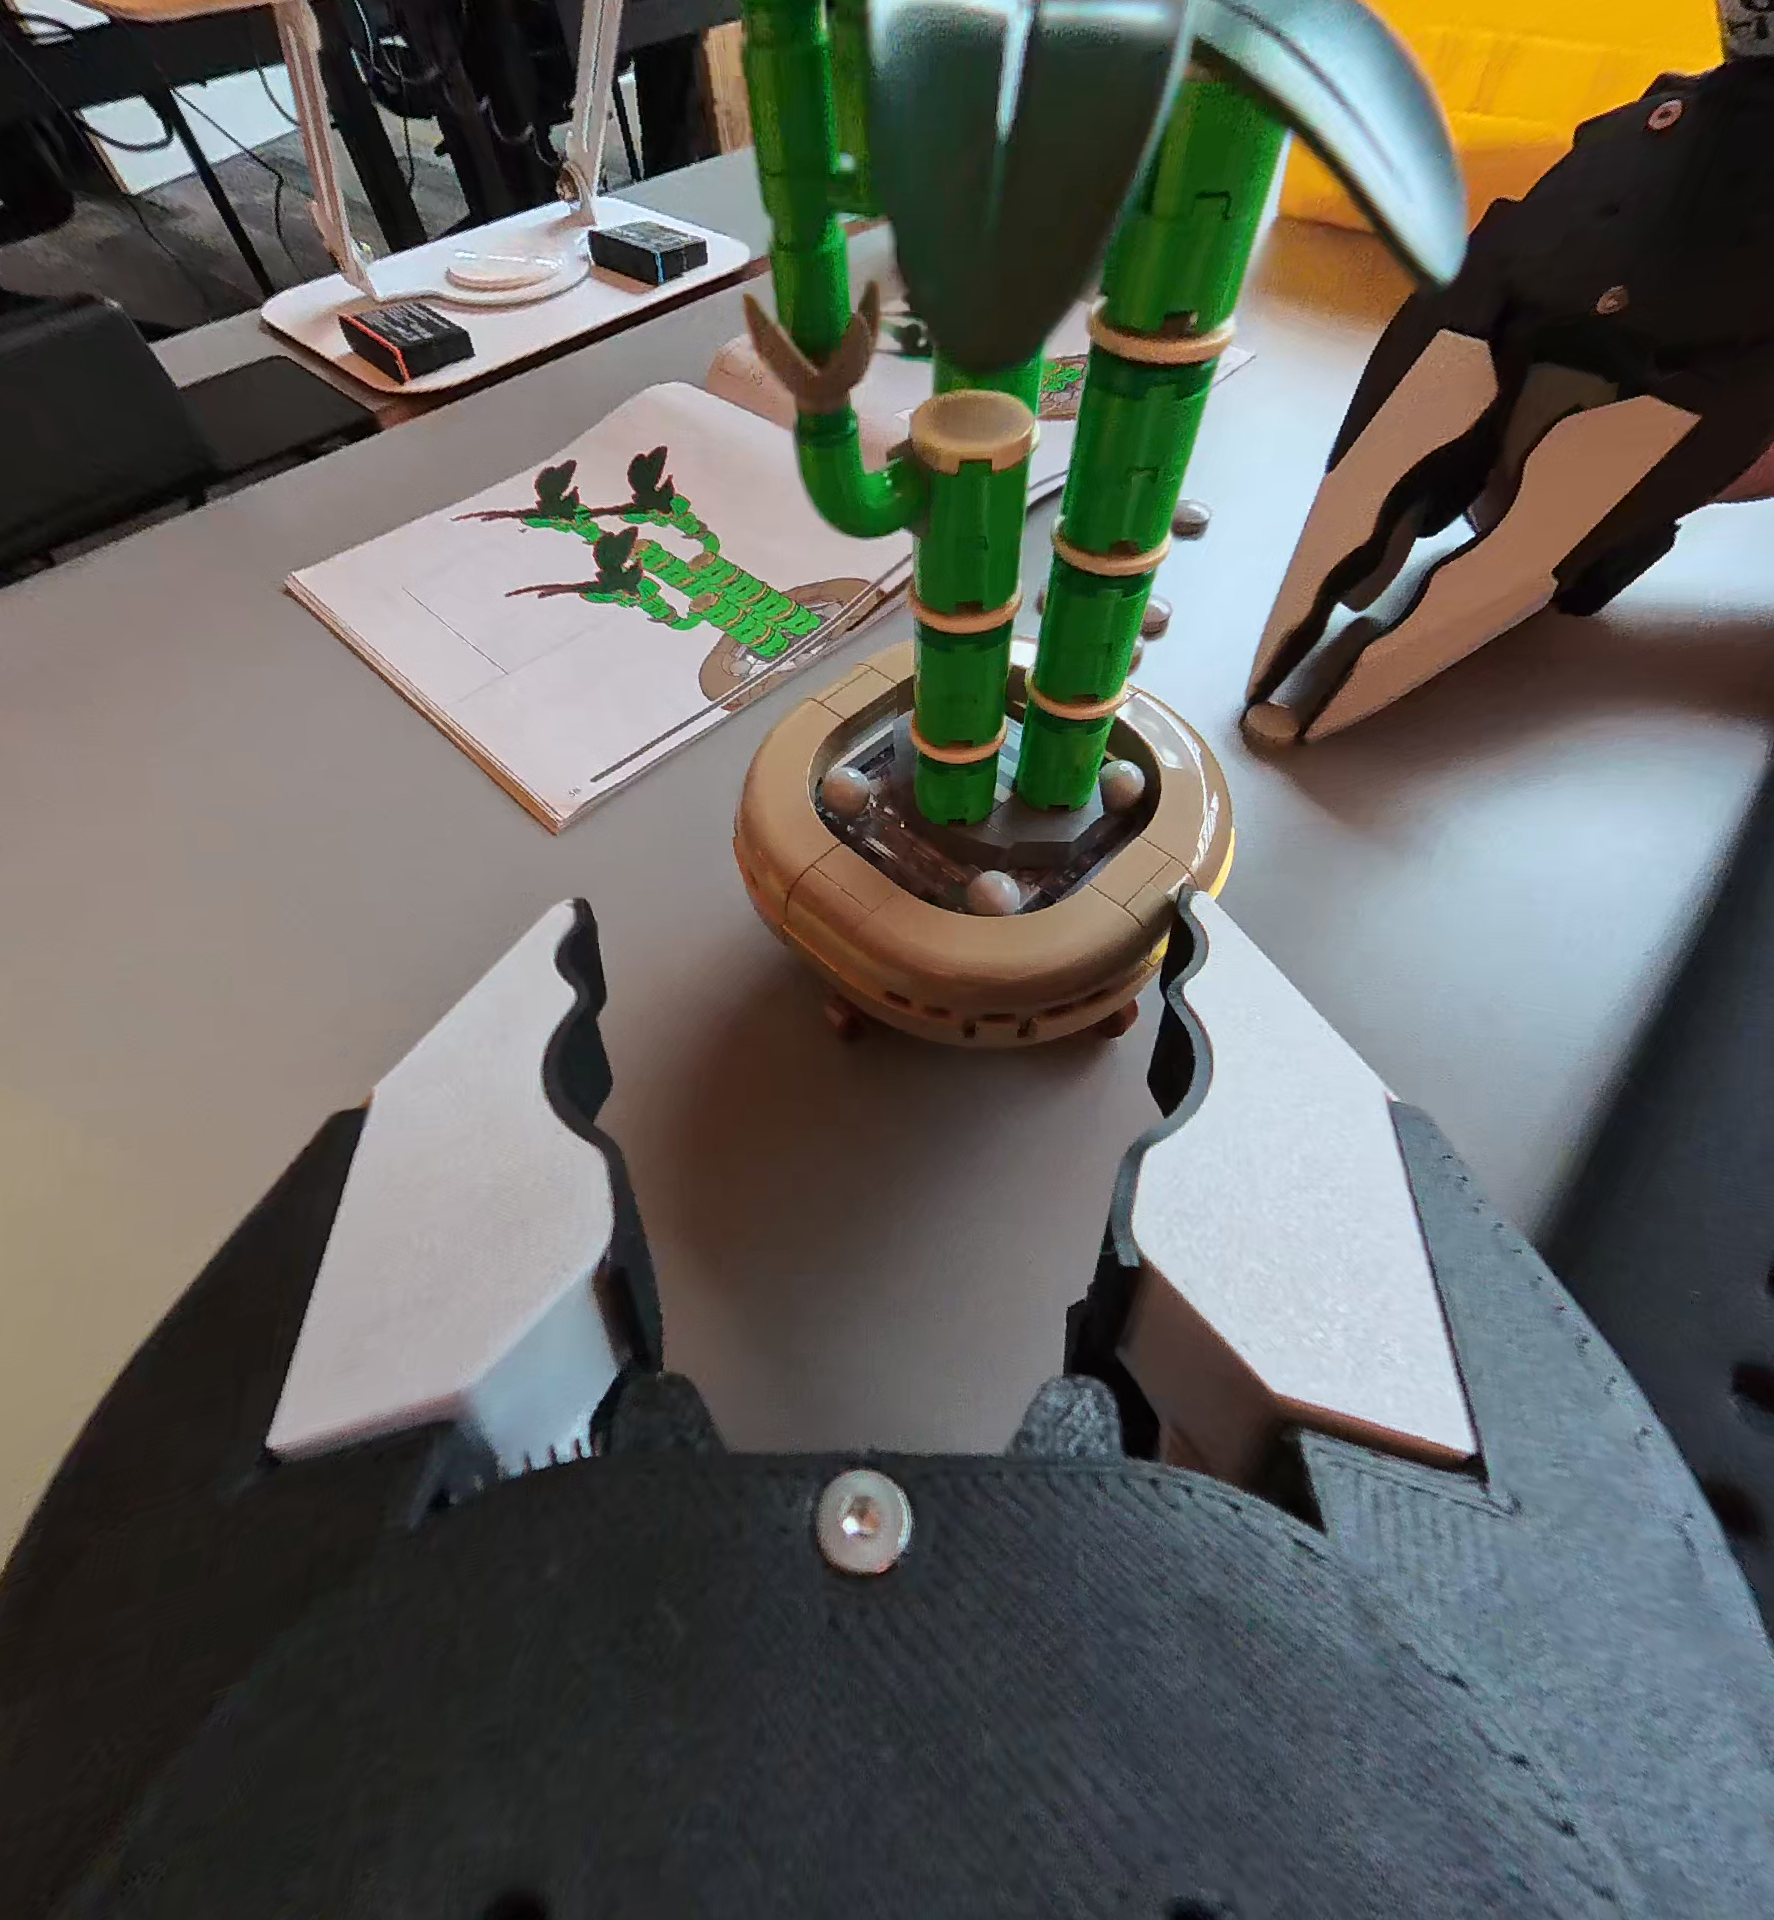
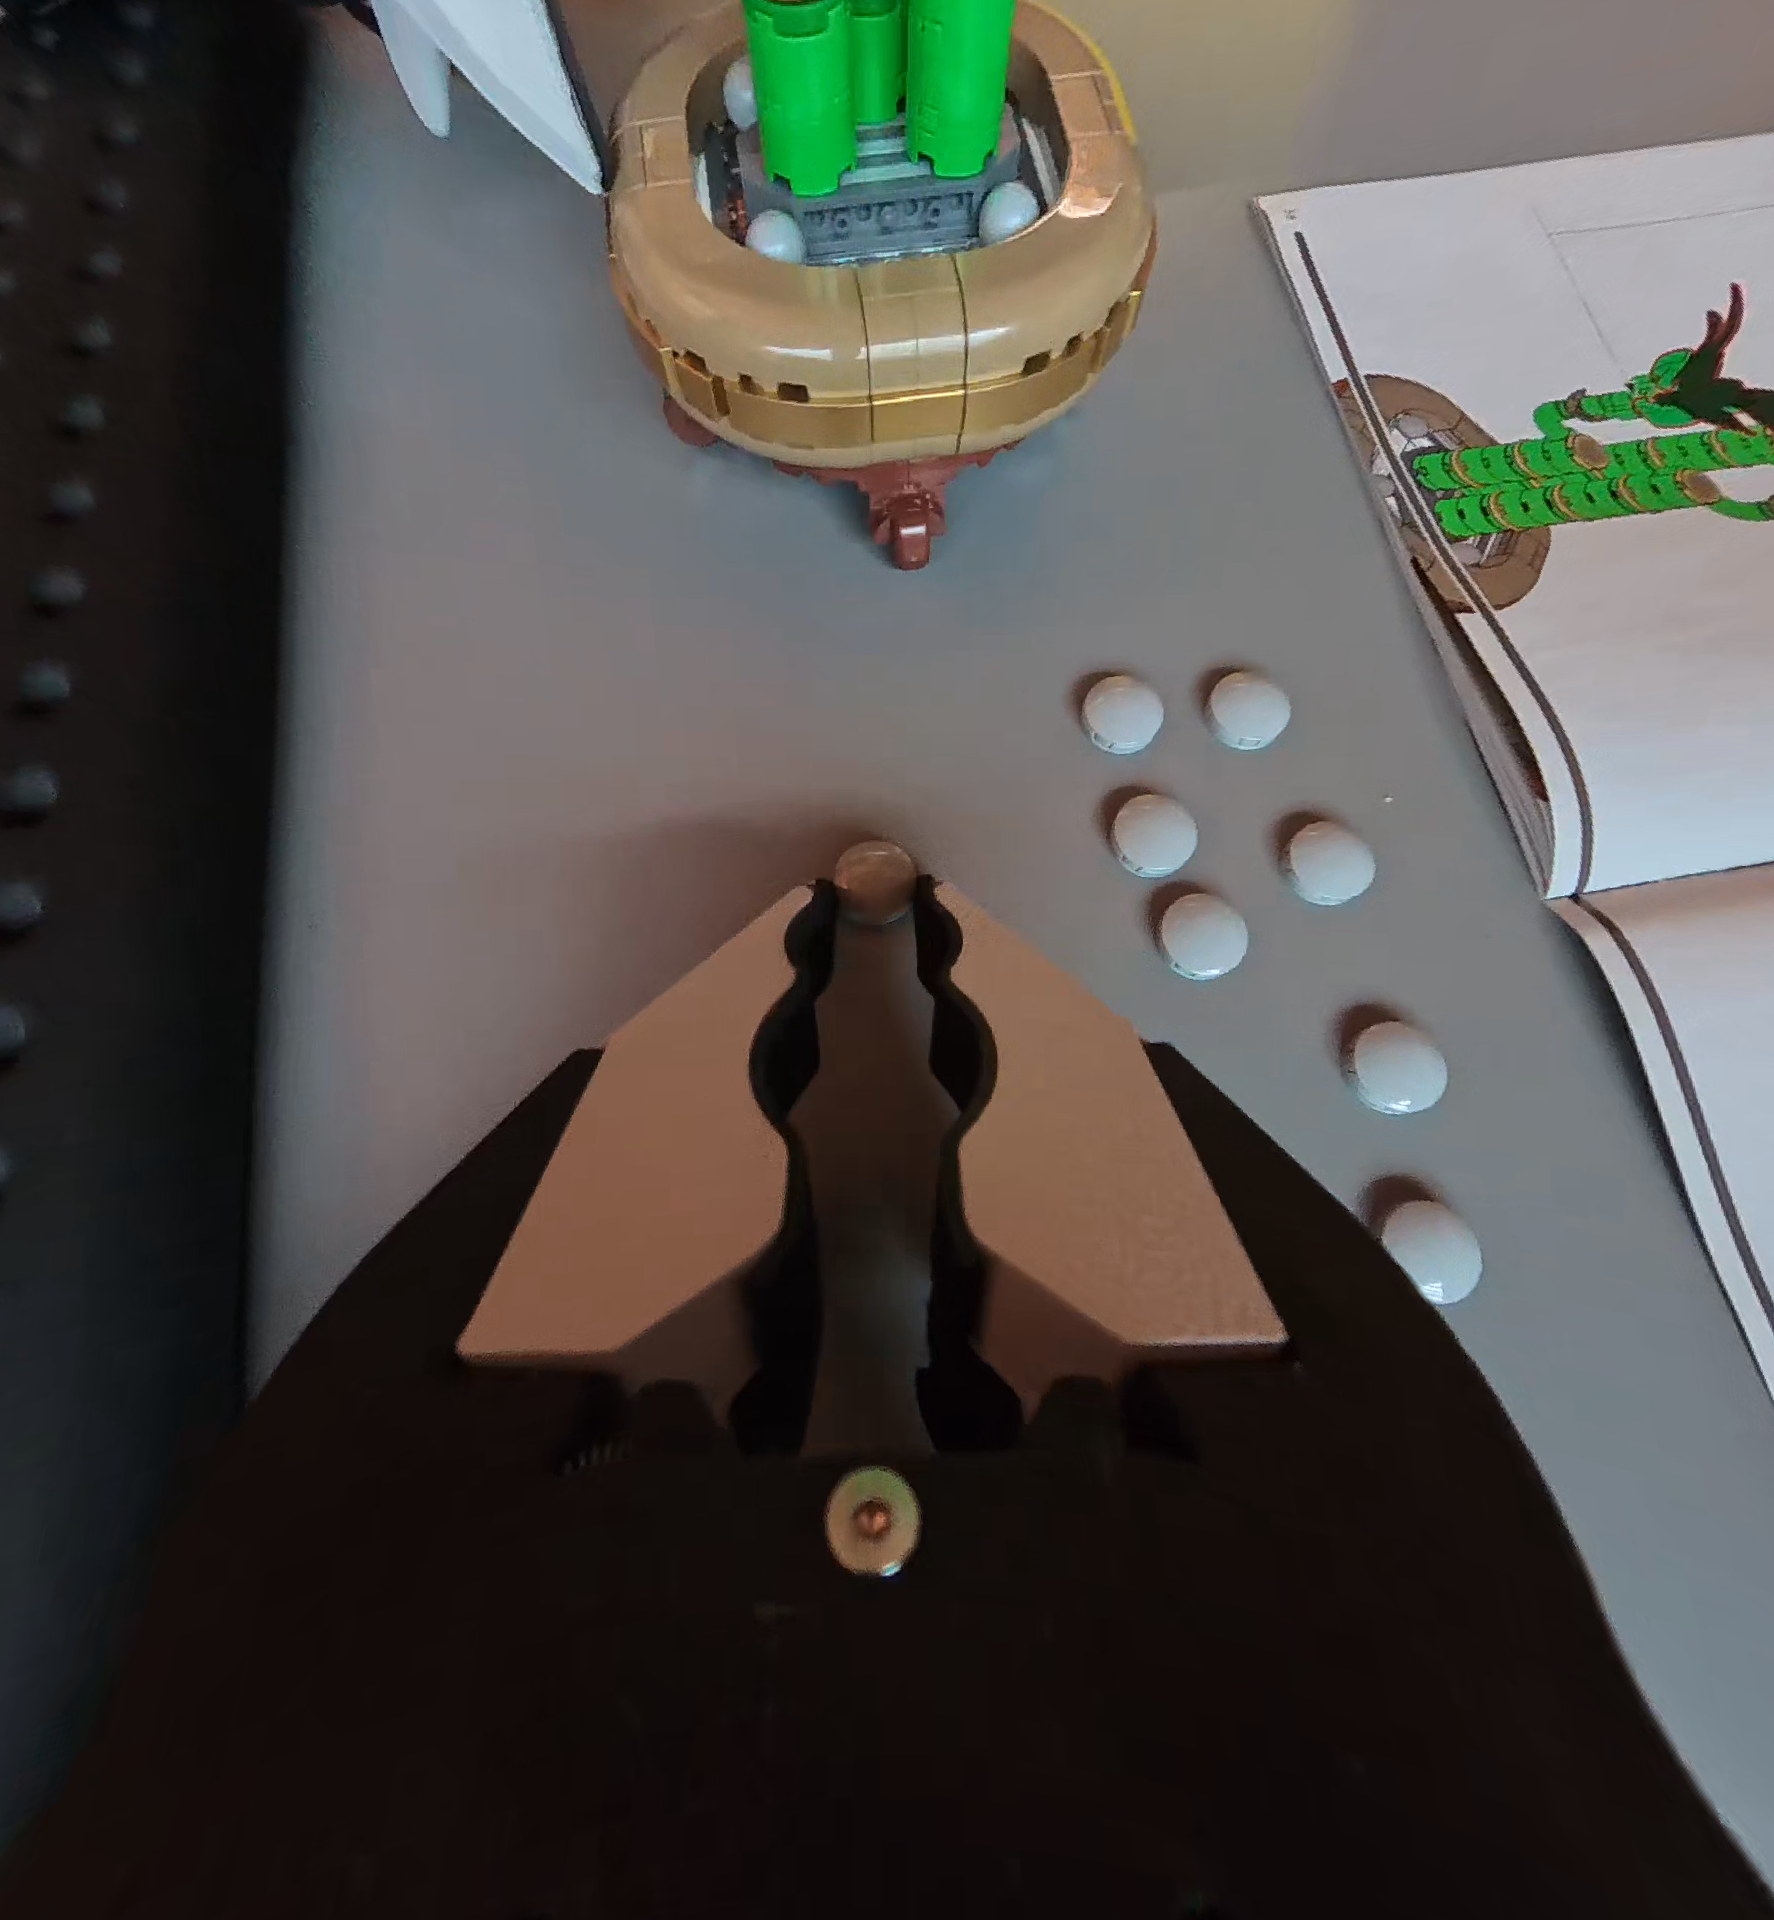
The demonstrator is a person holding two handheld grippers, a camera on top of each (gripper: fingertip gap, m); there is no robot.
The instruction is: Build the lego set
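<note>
Only the right wrist view shows seven grey domes (image 2: 1153,833) beside the right hand-held gripper (image 2: 874,902), clenched on a tan stud (image 2: 874,881). The left hand-held gripper (image 1: 878,925) is released before the bamboo pot (image 1: 982,914) mid-worktop (image 1: 239,883); the booklet (image 1: 571,623) lies beyond.

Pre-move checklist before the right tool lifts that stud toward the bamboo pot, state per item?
1. Right tool shut on the round tan stud: ok, pinched at the fingertips.
2. Stud clear of the table: cannot tell; in the left wrist view it looks to be still resting on the table.
3. Left tool ready to brace the pot: not ok, open, one fingertip close by the rim.
4. Open spots inside the pot: ok, three grey domes seated, studs showing.
5. Spare grey domes out of the path: ok, off to the side.
6. Instruction booklet open: ok.
</note>
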